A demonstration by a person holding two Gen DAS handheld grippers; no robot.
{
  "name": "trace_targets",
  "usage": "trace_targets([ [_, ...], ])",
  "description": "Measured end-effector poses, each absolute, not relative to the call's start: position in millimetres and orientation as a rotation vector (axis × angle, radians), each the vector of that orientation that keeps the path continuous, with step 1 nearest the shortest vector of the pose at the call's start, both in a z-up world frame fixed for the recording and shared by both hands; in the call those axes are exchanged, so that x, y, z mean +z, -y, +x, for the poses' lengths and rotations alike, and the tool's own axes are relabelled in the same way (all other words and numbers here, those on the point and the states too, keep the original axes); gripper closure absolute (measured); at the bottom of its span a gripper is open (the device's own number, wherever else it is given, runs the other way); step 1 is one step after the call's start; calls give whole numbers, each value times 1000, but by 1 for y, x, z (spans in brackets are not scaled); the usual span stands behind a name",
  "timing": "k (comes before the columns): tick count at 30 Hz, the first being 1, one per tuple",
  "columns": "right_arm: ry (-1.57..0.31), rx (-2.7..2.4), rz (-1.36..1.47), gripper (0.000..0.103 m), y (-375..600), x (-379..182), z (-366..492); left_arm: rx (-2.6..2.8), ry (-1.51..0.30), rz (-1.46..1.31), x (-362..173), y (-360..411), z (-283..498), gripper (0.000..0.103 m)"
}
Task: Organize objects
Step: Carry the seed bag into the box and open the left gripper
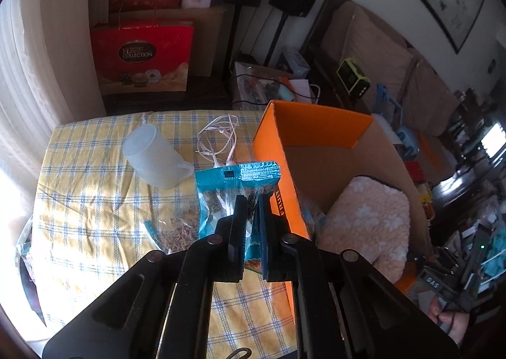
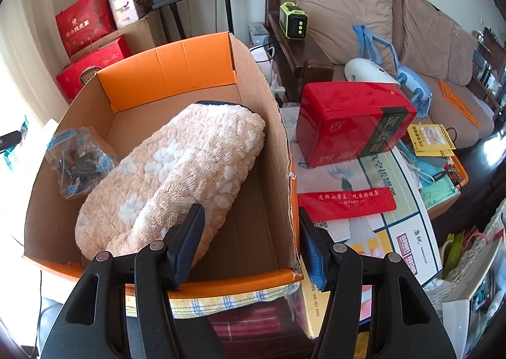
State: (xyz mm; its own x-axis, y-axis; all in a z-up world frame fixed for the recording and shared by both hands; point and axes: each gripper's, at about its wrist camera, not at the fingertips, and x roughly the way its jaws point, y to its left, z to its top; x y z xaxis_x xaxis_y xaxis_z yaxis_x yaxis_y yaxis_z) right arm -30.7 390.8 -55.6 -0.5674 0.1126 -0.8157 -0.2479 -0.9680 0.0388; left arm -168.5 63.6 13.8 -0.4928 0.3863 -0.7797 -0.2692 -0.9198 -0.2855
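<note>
Left tool (image 1: 251, 210) clamped on a blue-topped snack bag (image 1: 235, 188), fingers pinching the clear lower half; bag hanging upright, raised above the checked bench (image 1: 95, 201), just beside the orange outer wall of the cardboard box (image 1: 316, 125). Second clear packet of dried bits (image 1: 177, 232) lying flat on the cloth below and left of the held bag. Frosted plastic cup (image 1: 155, 156) tipped on its side, farther back on the bench. Tangle of white earphones (image 1: 221, 140) between cup and box, apart from both.

Right tool (image 2: 253, 242) spread wide, gripping nothing; left finger inside the box (image 2: 177, 64), right finger outside, the box's near right wall standing between them. Fluffy peach towel (image 2: 177, 175) lying folded on the box floor, filling most of it. Clear bag with blue trim (image 2: 79, 159) seen at the box's left wall; inside or just over the rim, cannot tell. Red tin (image 2: 351, 118) on the papers right of the box, well apart from the tool.
</note>
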Motion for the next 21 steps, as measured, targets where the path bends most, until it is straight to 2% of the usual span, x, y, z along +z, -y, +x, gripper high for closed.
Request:
trace_targets([
  [10,-216,2613,-1329,49,-388,-50,-28,2336,119,-1231,41,-105,-153,96],
  [13,-202,2611,-1327,54,-388,-47,-26,2322,95,-1217,44,-118,-150,96],
  [21,-241,2599,-1342,81,-402,-42,-22,2271,37,-1232,35,-152,-149,96],
])
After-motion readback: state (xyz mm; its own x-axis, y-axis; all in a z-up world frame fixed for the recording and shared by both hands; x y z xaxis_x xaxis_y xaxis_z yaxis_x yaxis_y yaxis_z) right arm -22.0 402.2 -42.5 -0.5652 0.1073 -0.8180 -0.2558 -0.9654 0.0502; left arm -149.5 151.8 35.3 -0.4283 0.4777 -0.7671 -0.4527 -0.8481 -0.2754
